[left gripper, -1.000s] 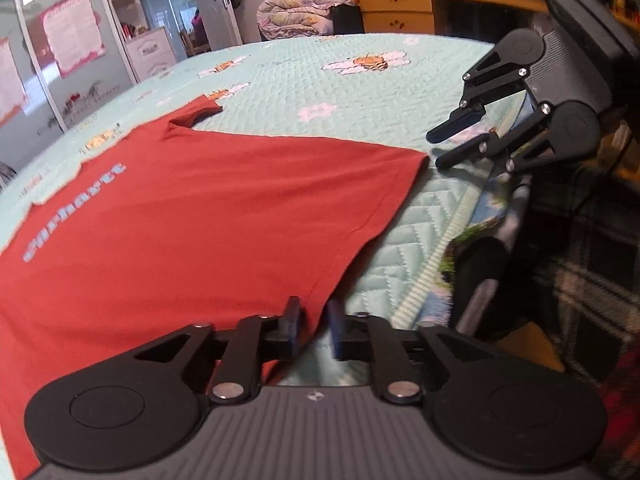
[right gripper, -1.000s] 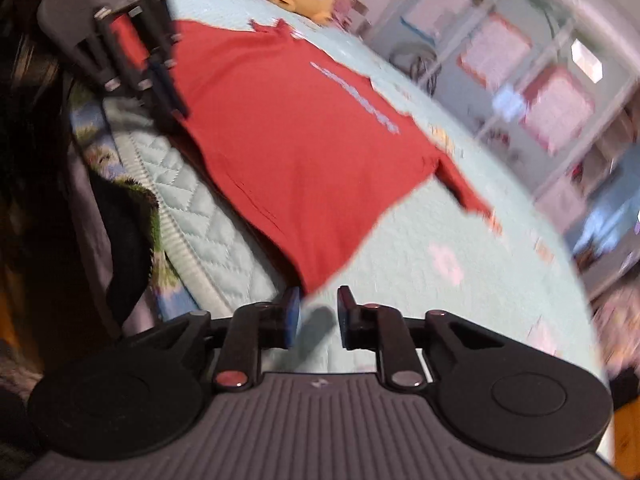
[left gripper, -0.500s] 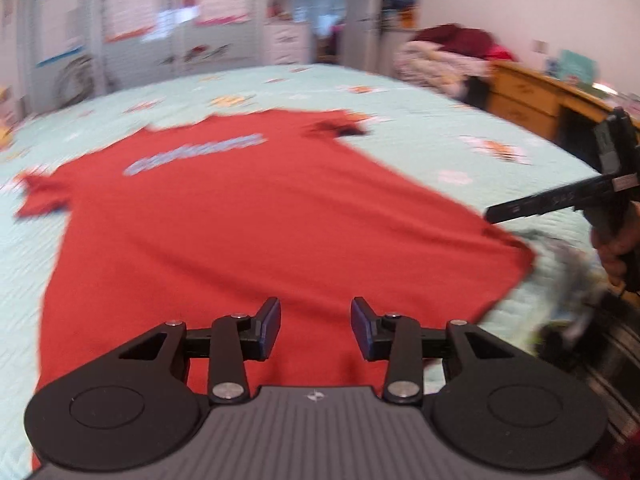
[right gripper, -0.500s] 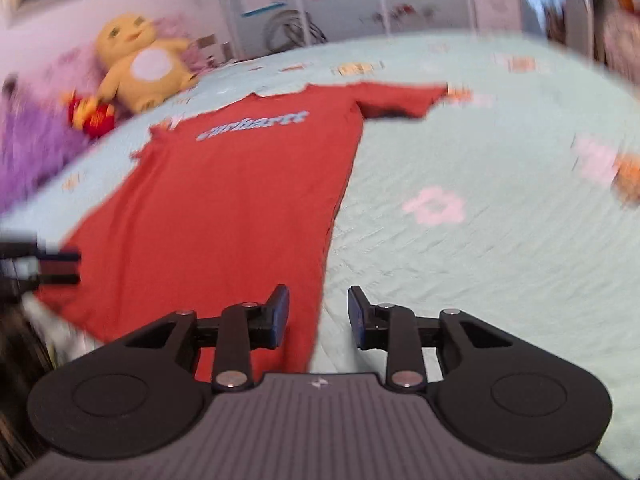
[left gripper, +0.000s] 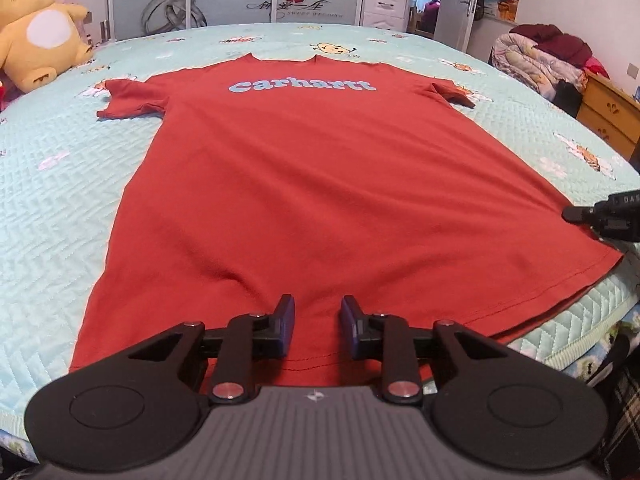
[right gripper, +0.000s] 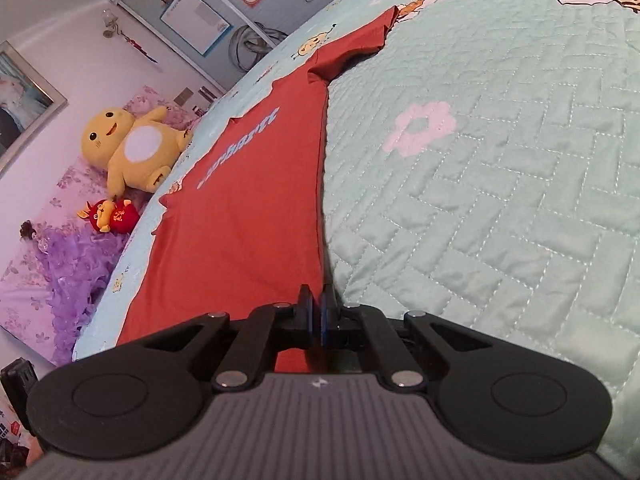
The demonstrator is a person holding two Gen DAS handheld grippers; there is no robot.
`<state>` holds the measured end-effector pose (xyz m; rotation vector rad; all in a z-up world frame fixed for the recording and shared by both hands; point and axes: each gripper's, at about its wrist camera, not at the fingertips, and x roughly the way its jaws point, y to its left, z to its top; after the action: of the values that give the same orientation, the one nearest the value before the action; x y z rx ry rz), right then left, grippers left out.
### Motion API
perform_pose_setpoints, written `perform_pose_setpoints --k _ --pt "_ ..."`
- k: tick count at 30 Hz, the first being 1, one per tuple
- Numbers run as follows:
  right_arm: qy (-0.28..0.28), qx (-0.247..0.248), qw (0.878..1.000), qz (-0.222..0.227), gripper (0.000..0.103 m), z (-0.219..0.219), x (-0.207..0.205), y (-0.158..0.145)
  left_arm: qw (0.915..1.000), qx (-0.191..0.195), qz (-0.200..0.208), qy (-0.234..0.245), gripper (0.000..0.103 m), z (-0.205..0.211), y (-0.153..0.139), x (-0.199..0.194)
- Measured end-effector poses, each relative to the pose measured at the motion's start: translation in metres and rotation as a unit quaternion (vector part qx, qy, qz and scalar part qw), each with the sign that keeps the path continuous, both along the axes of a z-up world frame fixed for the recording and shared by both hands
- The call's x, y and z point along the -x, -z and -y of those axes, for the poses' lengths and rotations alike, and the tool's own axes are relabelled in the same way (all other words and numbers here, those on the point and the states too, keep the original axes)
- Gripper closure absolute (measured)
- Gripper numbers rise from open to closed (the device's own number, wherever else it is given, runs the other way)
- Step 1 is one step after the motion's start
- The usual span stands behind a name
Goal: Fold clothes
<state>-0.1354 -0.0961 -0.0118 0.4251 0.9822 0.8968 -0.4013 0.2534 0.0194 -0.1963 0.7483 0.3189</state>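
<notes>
The red T-shirt (left gripper: 320, 184) lies flat and face up on the pale green quilted bedspread (left gripper: 52, 200), collar at the far side and hem along the near bed edge; its light-blue lettering (left gripper: 302, 85) reads across the chest. Half a second ago both views were blurred and swinging; now they are sharp, and the shirt sits squarely ahead of the left gripper (left gripper: 316, 322). That gripper hangs over the middle of the hem with its jaws parted by a clear gap and nothing between them, about as wide as before. The right gripper (right gripper: 318, 312), which was spread and empty half a second ago, now has its jaws drawn together at the shirt's right side seam near the hem corner; a thin fold of red cloth appears pinched between them. In the left view its tip (left gripper: 600, 216) touches the shirt's right edge.

Both sleeves lie spread outward. Bare bedspread runs wide on either side of the shirt and beyond the collar. A yellow plush toy (left gripper: 38, 36) sits well apart at the far left corner.
</notes>
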Motion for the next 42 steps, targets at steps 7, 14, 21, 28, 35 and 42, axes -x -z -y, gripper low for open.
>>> perform_pose_setpoints --k 7,14,21,28,35,42 --pt "0.015 0.043 0.995 0.088 0.079 0.000 0.016 -0.037 0.9980 0.024 0.058 0.008 0.062 -0.005 -0.018 0.021" --pt "-0.124 0.051 0.987 0.087 0.085 -0.046 0.058 -0.038 0.9962 0.064 -0.001 -0.059 0.045 -0.031 0.002 0.026" --pt "-0.111 0.091 0.984 0.104 0.095 -0.048 0.063 -0.046 0.9784 0.157 0.068 -0.115 0.051 -0.065 -0.013 0.055" --pt "-0.196 -0.017 0.977 0.082 0.095 -0.155 0.066 -0.062 0.9805 0.126 0.099 -0.114 0.050 -0.071 -0.018 0.053" --pt "-0.255 -0.036 0.966 0.016 0.102 -0.214 0.102 -0.001 0.9530 0.214 0.091 -0.195 0.066 -0.100 0.000 0.081" --pt "-0.276 -0.045 0.959 0.035 0.097 -0.231 0.087 -0.038 0.9367 0.244 0.157 -0.197 0.066 -0.112 -0.012 0.084"
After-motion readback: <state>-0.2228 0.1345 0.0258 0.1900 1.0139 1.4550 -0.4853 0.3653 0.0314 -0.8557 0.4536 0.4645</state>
